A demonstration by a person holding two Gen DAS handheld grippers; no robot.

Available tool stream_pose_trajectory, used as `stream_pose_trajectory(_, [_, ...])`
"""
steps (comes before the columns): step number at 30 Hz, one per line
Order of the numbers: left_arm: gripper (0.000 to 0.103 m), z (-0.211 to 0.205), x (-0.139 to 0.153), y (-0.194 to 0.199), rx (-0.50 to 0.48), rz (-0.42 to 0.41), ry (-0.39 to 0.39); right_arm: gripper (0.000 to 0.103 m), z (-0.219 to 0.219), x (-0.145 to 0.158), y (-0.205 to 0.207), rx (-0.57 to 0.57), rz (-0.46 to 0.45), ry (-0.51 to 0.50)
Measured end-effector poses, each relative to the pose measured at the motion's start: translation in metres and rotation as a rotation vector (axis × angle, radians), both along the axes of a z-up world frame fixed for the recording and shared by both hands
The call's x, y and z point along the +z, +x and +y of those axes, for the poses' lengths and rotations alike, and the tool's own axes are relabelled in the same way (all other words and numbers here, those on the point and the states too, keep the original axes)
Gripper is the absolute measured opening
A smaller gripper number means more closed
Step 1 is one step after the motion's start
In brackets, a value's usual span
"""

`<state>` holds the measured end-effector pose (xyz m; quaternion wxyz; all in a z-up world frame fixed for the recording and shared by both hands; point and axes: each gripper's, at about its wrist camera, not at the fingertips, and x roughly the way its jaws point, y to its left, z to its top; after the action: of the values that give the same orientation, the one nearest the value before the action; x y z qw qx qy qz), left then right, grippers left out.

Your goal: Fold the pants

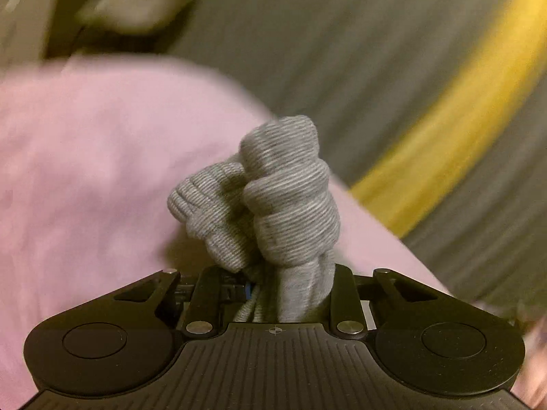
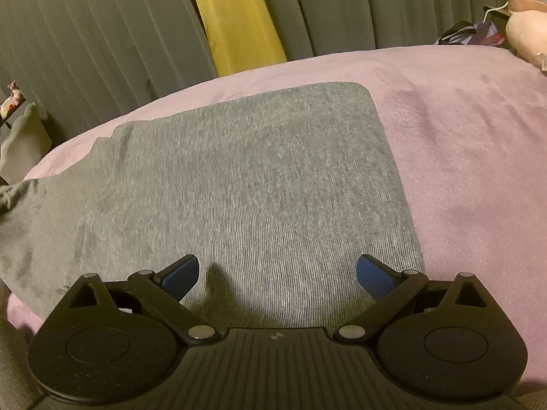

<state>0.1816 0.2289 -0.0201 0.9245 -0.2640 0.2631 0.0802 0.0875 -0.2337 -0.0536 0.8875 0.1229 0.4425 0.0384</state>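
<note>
The grey knit pants [image 2: 239, 184] lie spread flat on a pink blanket [image 2: 461, 157] in the right wrist view, one rounded corner at the far right. My right gripper [image 2: 277, 276] hovers low over the near part of the pants, its blue pads [image 2: 181, 278] wide apart and empty. In the left wrist view my left gripper [image 1: 283, 290] is shut on a bunched ribbed end of the pants [image 1: 273, 201], which sticks up between the fingers above the pink blanket [image 1: 85, 171]. That view is blurred.
Grey pleated curtains [image 2: 102, 34] with a yellow strip [image 2: 236, 17] hang behind the bed. A pink plush toy [image 2: 526, 30] and dark clutter [image 2: 468, 32] sit at the far right. A pale object [image 2: 24, 140] stands at the left edge.
</note>
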Motion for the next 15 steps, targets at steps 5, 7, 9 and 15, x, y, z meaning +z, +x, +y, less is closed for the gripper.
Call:
stream_pose_trajectory(5, [0.027, -0.084, 0.06, -0.011, -0.224, -0.164, 0.209, 0.099, -0.004, 0.001, 0.0, -0.014, -0.003, 0.033])
stream_pose_trajectory(7, [0.027, -0.124, 0.074, -0.015, -0.336, -0.201, 0.236, 0.099, -0.008, 0.001, -0.001, -0.022, -0.006, 0.054])
stream_pose_trajectory(9, [0.027, -0.164, 0.078, -0.016, -0.432, -0.216, 0.266, 0.099, -0.011, 0.002, -0.001, -0.03, -0.009, 0.079])
stream_pose_trajectory(15, [0.028, -0.287, 0.045, -0.024, -0.645, -0.122, 0.345, 0.099, -0.023, 0.003, -0.004, -0.053, -0.02, 0.16])
